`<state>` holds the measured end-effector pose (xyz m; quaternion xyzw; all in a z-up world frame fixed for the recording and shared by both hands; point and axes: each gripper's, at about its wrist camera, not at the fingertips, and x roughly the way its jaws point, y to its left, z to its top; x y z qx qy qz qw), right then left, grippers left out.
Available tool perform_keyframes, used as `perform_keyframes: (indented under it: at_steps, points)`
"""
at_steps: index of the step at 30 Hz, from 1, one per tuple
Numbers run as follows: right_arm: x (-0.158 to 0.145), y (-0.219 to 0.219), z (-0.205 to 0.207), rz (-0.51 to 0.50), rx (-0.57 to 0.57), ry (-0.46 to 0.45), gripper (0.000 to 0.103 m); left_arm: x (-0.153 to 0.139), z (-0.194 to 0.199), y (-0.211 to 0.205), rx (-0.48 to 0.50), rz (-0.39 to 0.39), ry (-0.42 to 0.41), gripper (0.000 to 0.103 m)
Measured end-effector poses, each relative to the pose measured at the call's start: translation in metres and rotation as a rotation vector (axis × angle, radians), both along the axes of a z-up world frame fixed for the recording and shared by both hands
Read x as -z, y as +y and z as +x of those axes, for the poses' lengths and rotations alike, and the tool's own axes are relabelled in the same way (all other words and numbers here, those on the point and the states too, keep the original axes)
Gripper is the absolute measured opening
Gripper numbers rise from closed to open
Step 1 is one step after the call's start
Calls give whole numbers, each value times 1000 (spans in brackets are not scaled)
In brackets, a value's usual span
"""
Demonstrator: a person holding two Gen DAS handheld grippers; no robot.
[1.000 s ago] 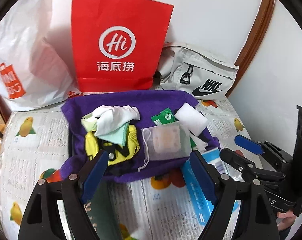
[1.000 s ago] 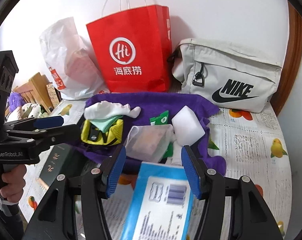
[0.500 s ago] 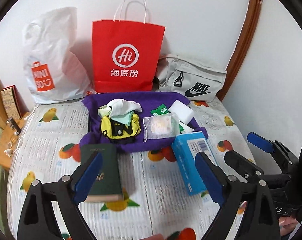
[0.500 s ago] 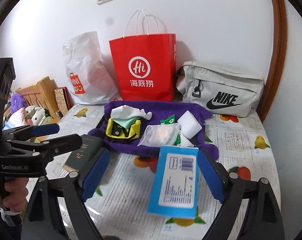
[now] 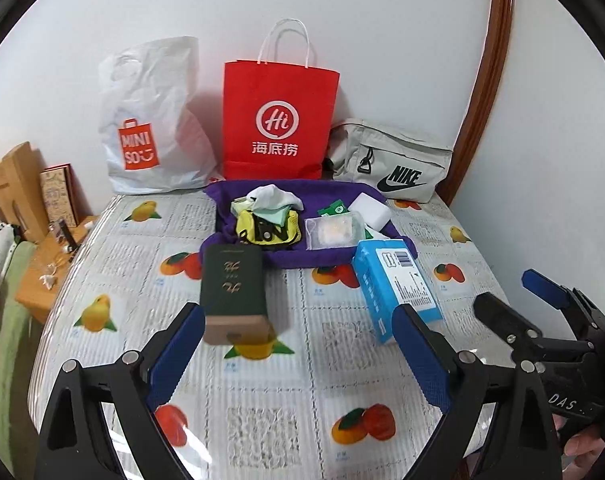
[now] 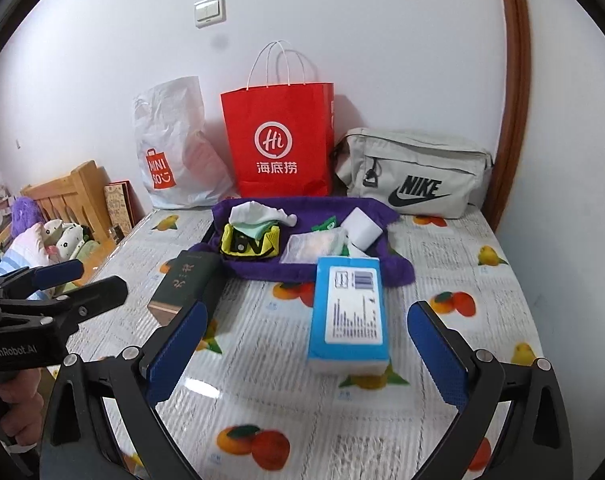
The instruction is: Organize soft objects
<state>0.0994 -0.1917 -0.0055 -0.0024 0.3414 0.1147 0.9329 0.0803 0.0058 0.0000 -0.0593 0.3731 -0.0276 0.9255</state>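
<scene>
Fruit-print tablecloth [image 6: 442, 248] fills the frame; right gripper [image 6: 302, 344] gapes empty, tissue pack [image 6: 346, 312] just ahead; left gripper [image 5: 298, 344] open, green book [image 5: 232, 292] centre-left.

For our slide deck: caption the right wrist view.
Open right gripper above a blue tissue pack, purple cloth beyond.

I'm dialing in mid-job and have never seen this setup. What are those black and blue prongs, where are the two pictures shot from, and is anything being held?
No robot arm here: a person holds a hand-held claw in each hand, and each claw carries a wide-angle camera looking along its fingers. One picture is from the left claw, the other from the right claw. Both have just been opening and hold nothing. On the fruit-print table cover lie a dark green box, a blue tissue pack and a purple towel piled with small soft things. Three bags stand at the wall.
</scene>
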Motion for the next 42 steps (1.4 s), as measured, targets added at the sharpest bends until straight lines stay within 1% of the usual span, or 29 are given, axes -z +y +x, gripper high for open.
perform_keyframes:
  at_steps: [9, 15, 18, 25, 42]
  points:
    - [-3, -11, -42, 9, 25, -18, 99, -2, -41, -1, -9, 8, -38, 95]
    - [-3, -16, -61, 11, 29, -28, 99, -4, -55, -8, -2, 27, -53, 95]
    - [-2, -18, -65, 10, 38, -30, 99, -4, -59, -11, -5, 49, -55, 95]
    - [-2, -20, -70, 11, 43, -31, 99, -5, -64, -14, -2, 59, -59, 95]
    - [-1, -21, -75, 18, 41, -29, 99, -5, -67, -13, -4, 60, -61, 95]
